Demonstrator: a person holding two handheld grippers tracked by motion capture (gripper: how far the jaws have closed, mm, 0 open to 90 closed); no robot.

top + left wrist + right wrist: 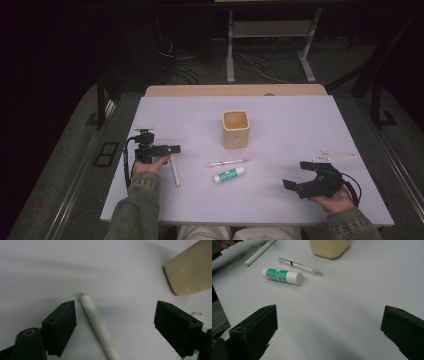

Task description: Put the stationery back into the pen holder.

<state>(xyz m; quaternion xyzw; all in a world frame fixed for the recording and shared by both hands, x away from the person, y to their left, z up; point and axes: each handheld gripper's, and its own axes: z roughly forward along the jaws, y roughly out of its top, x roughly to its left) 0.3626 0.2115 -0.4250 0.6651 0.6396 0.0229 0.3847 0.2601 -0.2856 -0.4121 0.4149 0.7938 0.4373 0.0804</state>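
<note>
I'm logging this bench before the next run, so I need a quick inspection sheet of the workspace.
Surface: white table, flat.
Job's things: white stick lying between the left gripper jaws, untouched; tan cup upright.
Clutter: clear pen, green glue stick, lying apart.
Grippers: left open over the stick; right gripper open, nothing between its jaws.
Cables: one trailing from each gripper; more on the floor.
Surroundings: dark room, metal frame.

Lab, white table (pixel 300 125), floor cables (pixel 250 65), metal frame (pixel 230 45)

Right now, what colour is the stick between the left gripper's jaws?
The stick is plain white, clearest in the left gripper view.
</note>
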